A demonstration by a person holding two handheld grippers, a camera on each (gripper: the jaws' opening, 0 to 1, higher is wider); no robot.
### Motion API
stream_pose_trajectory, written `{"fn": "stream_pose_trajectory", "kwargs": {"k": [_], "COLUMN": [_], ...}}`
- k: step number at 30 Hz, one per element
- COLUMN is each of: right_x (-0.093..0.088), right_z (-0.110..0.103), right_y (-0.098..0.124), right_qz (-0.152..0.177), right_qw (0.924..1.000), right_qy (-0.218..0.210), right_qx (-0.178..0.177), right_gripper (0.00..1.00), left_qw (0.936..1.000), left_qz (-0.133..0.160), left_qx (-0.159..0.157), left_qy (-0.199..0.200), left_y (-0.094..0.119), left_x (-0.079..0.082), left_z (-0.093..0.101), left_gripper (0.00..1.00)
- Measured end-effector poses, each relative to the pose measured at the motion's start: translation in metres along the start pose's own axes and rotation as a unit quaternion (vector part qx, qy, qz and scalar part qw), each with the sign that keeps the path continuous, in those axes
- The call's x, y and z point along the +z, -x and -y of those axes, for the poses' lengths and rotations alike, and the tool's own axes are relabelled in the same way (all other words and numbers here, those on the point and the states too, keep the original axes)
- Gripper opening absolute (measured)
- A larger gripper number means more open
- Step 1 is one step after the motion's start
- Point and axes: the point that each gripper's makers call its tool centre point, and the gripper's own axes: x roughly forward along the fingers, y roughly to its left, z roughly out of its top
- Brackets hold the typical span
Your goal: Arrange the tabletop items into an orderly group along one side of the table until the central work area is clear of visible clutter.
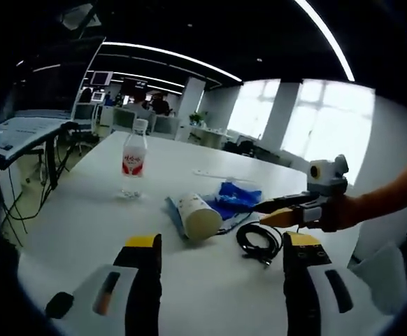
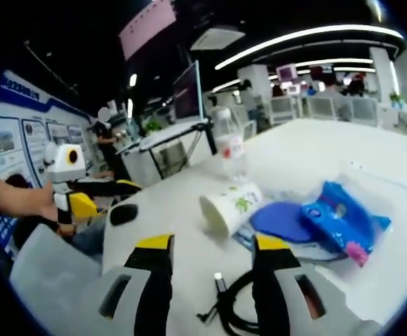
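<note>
Left tool [image 1: 221, 262] hangs over the near edge of the white desk [image 1: 84, 217] with its jaws spread wide and nothing between them. Going left to right in the left gripper view: a water bottle [image 1: 133, 159] stands upright at far left, then a paper cup [image 1: 198, 214] lies tipped on its side, touching a blue packet [image 1: 235, 196], with a coiled black cable [image 1: 258, 242] near the right. Right tool [image 2: 212, 255] is spread too, holding nothing, just above that cable [image 2: 235, 308].
</note>
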Motion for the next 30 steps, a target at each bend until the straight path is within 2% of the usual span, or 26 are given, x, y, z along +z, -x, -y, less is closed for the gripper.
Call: {"fn": "stream_pose_trajectory", "kwargs": {"k": [2,5,8,11,17,22,30], "right_x": [-0.003,-0.011,-0.017,-0.021,-0.025,-0.026,-0.026], "right_z": [0.0,-0.001,-0.003,-0.005,-0.006,-0.007,-0.009], "right_y": [0.002,0.006,0.01,0.014,0.02,0.026,0.034], "right_qz": [-0.002,-0.005,-0.012,-0.011,-0.011,-0.011,-0.014], "right_qw": [1.0,1.0,0.9999,0.9999,0.9998,0.9997,0.9998], "right_qy": [0.006,-0.008,-0.006,-0.011,-0.018,-0.02,-0.014], "right_qx": [-0.005,-0.002,-0.002,-0.002,-0.006,-0.005,-0.002], "right_gripper": [0.47,0.47,0.49,0.51,0.55,0.59,0.64], "left_qw": [1.0,0.9995,0.9992,0.9987,0.9976,0.9966,0.9972], "left_qz": [0.006,0.023,0.02,0.032,0.029,0.024,0.047], "left_qx": [0.004,0.021,0.028,0.031,0.046,0.041,0.027], "left_qy": [-0.004,-0.009,-0.022,-0.023,-0.043,-0.067,-0.051], "left_y": [0.004,0.01,0.014,0.021,0.03,0.034,0.044], "left_x": [0.003,0.008,0.01,0.017,0.014,0.016,0.017], "left_z": [0.006,0.012,0.016,0.023,0.033,0.044,0.07], "left_gripper": [0.74,0.75,0.78,0.8,0.87,0.88,0.92]}}
